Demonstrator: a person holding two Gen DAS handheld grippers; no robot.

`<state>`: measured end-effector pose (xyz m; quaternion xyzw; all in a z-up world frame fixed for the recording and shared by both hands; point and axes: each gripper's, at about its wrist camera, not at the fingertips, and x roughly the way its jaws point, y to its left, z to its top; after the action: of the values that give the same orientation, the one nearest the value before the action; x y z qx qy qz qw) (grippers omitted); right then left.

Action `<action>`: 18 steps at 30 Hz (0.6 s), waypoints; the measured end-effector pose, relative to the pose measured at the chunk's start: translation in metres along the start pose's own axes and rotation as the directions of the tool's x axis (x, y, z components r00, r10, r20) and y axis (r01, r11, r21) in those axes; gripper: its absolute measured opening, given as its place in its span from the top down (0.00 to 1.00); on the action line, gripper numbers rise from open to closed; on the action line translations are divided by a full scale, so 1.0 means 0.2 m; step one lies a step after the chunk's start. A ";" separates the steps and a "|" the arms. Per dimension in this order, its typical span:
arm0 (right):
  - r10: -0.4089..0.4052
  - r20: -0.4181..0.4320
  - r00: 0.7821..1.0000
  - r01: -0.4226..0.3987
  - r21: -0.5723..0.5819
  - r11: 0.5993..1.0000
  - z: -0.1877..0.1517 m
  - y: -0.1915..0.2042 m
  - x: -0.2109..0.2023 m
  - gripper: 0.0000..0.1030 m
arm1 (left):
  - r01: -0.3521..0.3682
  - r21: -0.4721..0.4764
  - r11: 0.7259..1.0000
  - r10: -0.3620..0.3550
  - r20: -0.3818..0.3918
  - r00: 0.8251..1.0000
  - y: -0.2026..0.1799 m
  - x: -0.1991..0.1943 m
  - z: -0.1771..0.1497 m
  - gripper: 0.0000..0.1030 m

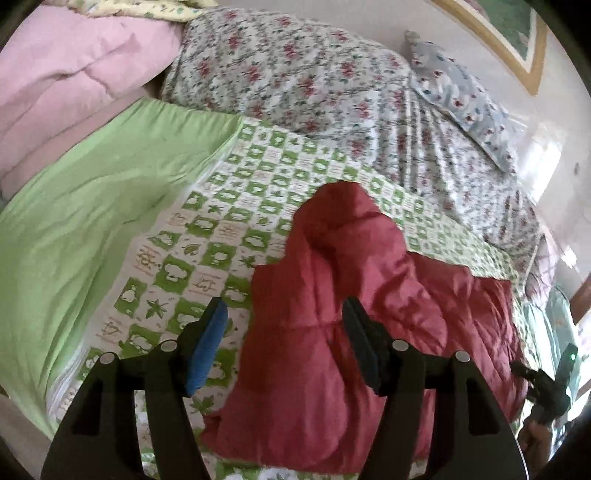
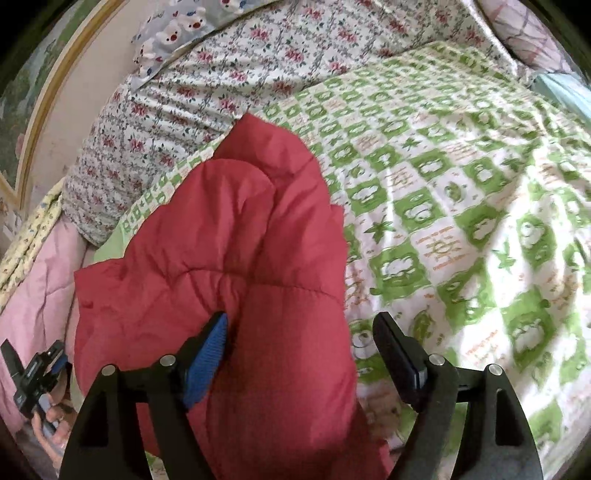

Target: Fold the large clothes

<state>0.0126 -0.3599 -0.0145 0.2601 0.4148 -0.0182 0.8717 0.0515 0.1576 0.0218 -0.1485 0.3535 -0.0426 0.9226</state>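
Observation:
A red quilted puffy garment [image 1: 332, 295] lies bunched on a green-and-white patterned bedspread [image 1: 229, 206]. My left gripper [image 1: 284, 310] is open, its jaws wide apart above the garment's left edge, holding nothing. In the right wrist view the same red garment [image 2: 236, 240] lies on the bedspread [image 2: 461, 192]. My right gripper [image 2: 303, 321] is open over the garment's right edge, empty. The other hand-held gripper shows at the right edge of the left wrist view [image 1: 554, 384] and at the lower left of the right wrist view [image 2: 37, 376].
A floral duvet [image 1: 314, 81] is piled at the far side of the bed. A pink quilt [image 1: 62, 81] and a plain green sheet [image 1: 92, 206] lie to the left. A blue printed pillow [image 1: 465, 99] leans on the wall under a framed picture [image 1: 509, 33].

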 end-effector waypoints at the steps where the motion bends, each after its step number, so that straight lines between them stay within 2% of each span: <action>1: -0.018 0.017 1.000 0.018 -0.007 1.000 0.00 0.01 -0.03 0.22 | 0.012 0.011 1.000 -0.012 0.000 1.000 -0.02 -0.01 -0.01 0.38; 4: -0.067 0.088 0.994 0.071 -0.050 0.996 0.01 0.05 -0.14 0.22 | 0.052 0.040 0.998 -0.052 -0.012 0.999 -0.08 -0.03 -0.04 0.38; 9: -0.061 0.166 0.984 0.085 -0.141 0.986 0.03 0.17 -0.26 0.22 | 0.101 0.101 0.990 -0.097 -0.045 0.994 -0.19 -0.03 -0.10 0.38; 14: -0.034 0.168 0.985 0.077 -0.258 0.963 0.00 0.34 -0.26 0.22 | 0.144 0.145 0.979 -0.134 -0.078 0.988 -0.28 -0.01 -0.16 0.38; 18: 0.012 0.107 0.994 0.028 -0.363 0.931 -0.05 0.50 -0.18 0.21 | 0.165 0.175 0.971 -0.147 -0.114 0.983 -0.33 0.02 -0.20 0.38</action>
<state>0.0067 -0.2750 0.0511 0.0910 0.3644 0.0413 0.9259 0.0291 0.0852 0.0114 -0.0880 0.3811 -0.1548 0.9072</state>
